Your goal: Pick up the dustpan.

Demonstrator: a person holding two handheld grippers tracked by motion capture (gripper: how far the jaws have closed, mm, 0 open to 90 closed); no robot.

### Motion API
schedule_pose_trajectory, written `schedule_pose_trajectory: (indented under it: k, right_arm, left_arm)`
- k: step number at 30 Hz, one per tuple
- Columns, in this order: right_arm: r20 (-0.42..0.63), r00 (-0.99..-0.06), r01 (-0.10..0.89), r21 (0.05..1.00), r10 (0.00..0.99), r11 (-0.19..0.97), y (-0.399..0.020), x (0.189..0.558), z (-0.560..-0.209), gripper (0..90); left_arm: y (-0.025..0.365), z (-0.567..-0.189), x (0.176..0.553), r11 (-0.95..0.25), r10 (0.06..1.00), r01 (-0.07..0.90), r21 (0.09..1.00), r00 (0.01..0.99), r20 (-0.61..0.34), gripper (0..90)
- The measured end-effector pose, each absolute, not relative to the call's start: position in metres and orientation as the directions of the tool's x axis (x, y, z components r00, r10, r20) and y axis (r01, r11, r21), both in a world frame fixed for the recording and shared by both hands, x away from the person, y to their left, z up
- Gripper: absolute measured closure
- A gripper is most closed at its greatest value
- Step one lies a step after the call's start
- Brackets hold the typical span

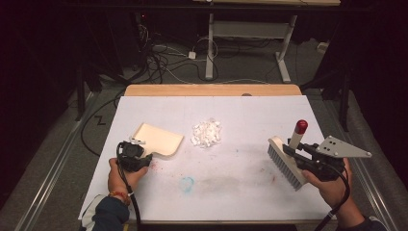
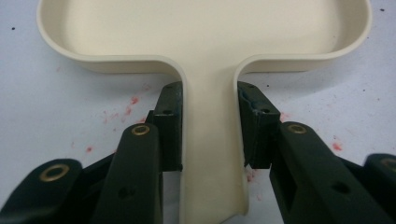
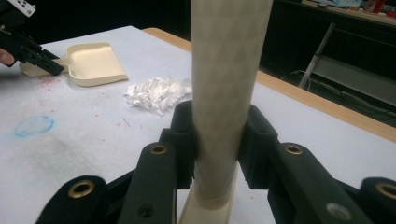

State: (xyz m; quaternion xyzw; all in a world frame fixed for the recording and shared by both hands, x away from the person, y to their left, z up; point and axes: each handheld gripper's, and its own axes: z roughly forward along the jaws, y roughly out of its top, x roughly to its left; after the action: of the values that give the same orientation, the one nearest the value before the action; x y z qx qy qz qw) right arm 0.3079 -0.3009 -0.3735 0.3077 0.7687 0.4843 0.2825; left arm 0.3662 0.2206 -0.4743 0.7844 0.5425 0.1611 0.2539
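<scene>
Sideways, dustpan (image 1: 161, 138) near scraps (image 1: 207, 133)

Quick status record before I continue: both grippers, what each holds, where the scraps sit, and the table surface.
left gripper: shut on the dustpan handle
dustpan: cream, flat on the table, open side toward the scraps
right gripper: shut on the brush handle
brush: cream with a red-tipped handle, bristles pointing toward the table's middle, whether it touches the table I cannot tell
paper scraps: white pile, between dustpan and brush, touching neither
table: white cover, red specks, blue ring mark
</scene>
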Motion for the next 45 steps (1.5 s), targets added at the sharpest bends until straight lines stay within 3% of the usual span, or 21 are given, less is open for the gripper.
schedule_pose_trajectory:
  k: [13,25,32,45]
  right_arm:
    - [-0.117,-0.653,0.212,0.920,0.748,0.328,-0.305,0.310,-0.374,71.0]
    - [-0.125,-0.659,0.188,0.927,0.741,0.323,-0.312,0.308,-0.371,71.0]
    - [-0.115,-0.657,0.201,0.926,0.745,0.320,-0.313,0.312,-0.373,71.0]
    - [-0.117,-0.665,0.206,0.920,0.737,0.332,-0.310,0.314,-0.374,71.1]
  left_arm:
    - [0.225,-0.455,0.371,-0.387,0.897,0.740,0.550,0.439,0.041,64.1]
    - [0.222,-0.445,0.328,-0.488,0.831,0.709,0.509,0.556,0.022,64.1]
    - [0.201,-0.442,0.309,-0.586,0.753,0.645,0.491,0.657,0.035,64.0]
    - [0.197,-0.449,0.310,-0.596,0.736,0.637,0.489,0.677,0.015,63.9]
